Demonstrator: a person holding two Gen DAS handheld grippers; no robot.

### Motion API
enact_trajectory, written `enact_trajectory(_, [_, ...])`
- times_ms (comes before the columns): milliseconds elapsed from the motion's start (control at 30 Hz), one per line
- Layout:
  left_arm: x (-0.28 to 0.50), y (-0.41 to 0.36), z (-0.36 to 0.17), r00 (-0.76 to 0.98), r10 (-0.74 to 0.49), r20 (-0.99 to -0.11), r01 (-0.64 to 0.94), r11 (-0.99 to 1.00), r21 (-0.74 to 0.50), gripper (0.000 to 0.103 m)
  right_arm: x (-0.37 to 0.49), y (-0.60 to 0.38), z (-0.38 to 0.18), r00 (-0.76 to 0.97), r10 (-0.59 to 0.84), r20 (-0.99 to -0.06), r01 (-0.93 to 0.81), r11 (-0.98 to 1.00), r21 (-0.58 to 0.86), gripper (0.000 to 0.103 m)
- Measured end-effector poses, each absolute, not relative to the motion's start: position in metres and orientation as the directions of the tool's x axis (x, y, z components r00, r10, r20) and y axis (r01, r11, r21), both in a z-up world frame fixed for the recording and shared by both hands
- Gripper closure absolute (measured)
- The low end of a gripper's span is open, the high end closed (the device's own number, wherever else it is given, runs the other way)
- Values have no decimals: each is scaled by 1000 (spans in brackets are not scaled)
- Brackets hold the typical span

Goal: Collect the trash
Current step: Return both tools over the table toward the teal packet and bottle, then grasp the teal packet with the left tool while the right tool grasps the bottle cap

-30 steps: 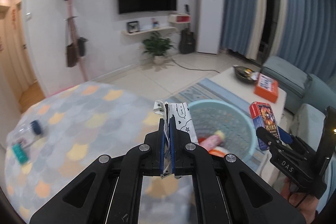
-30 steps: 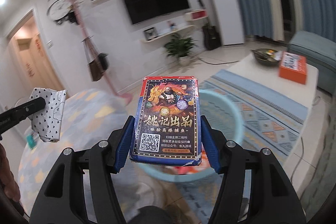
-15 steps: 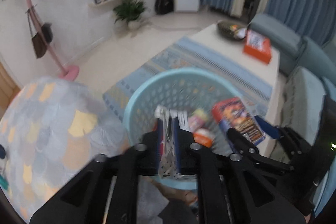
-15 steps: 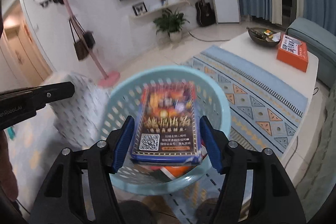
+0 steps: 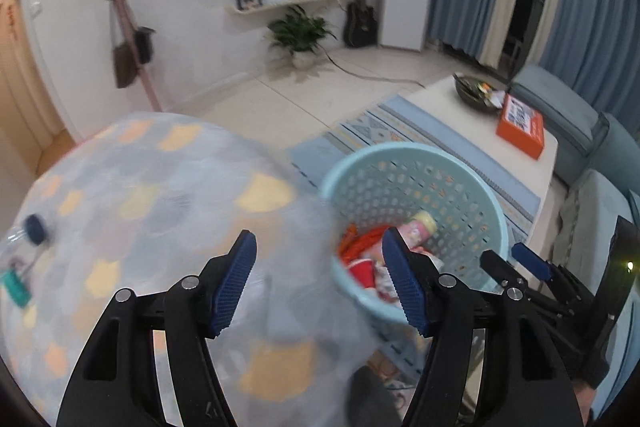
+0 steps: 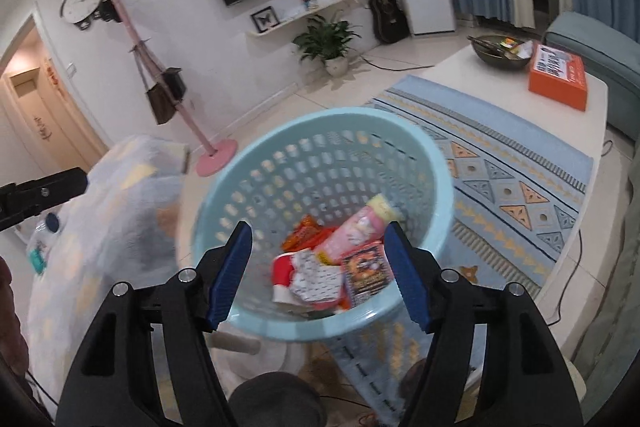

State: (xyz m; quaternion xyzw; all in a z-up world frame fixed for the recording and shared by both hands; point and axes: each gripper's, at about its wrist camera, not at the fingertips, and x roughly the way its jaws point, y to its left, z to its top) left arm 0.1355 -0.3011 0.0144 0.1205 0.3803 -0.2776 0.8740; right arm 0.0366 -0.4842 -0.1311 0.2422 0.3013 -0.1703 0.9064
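The light blue trash basket [image 6: 320, 119] stands below my right gripper [image 6: 318, 269], whose jaws are open and empty. Inside it lie the dark card box [image 6: 366, 273], the dotted paper wrapper [image 6: 316, 277], a pink bottle [image 6: 356, 231] and orange wrappers. My left gripper [image 5: 320, 287] hangs over the basket [image 5: 416, 163] rim and the edge of the round table [image 5: 140, 187]. Its jaws are opening with nothing between them. The right gripper [image 5: 508, 259] shows at the right of the left wrist view.
A clear bottle with a blue cap [image 5: 36, 229] and a teal item [image 5: 16, 287] lie on the round table's patterned cloth. A white coffee table holds an orange box [image 5: 520, 127] and a dark bowl [image 5: 476, 91]. A pink coat stand [image 6: 212, 155] rises behind the basket.
The left gripper opened and let go of the dotted paper. The right gripper released the card box. Both pieces now lie in the basket, and both grippers sank toward it.
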Motion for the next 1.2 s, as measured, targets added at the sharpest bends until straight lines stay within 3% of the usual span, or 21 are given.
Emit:
enact_trajectory(133, [130,-237,36,665,-316,-677,475,878,57,33,44,-452,-113,779,-115,-616,382,866,321,37])
enact_trajectory(267, [145,-152,45,762,-121,-637,282,946,157,26,50,-411,-92,813,-60,-580,283,910,303,33])
enact_trajectory(467, [203,-31,21,711,108,-695,-18,991,136,26,69,-355,-74,825,39,-563,160,941,299,31])
enact_trajectory(633, [240,11,-5,674,74,-735,-33,997,70,26,91,-308,-56,820,88,-566,54,972,229,29])
enact_trajectory(867, [276,18,-35,637,77,-767,-17,996,85,28,123,-259,-29,817,175,-549,-62,974,218,27])
enact_trajectory(1000, [272,31,-46,646,-25,-763,34,999,-4,57,157,-221,-8,813,208,-544,-148,977,153,27])
enact_trajectory(1067, [263,32,-45,657,-14,-753,37,999,14,63,181,-191,3,816,221,-535,-222,973,63,27])
enact_trajectory(1200, [243,55,-46,664,-115,-739,44,992,-115,66,229,-135,-5,782,230,-579,-362,924,-123,27])
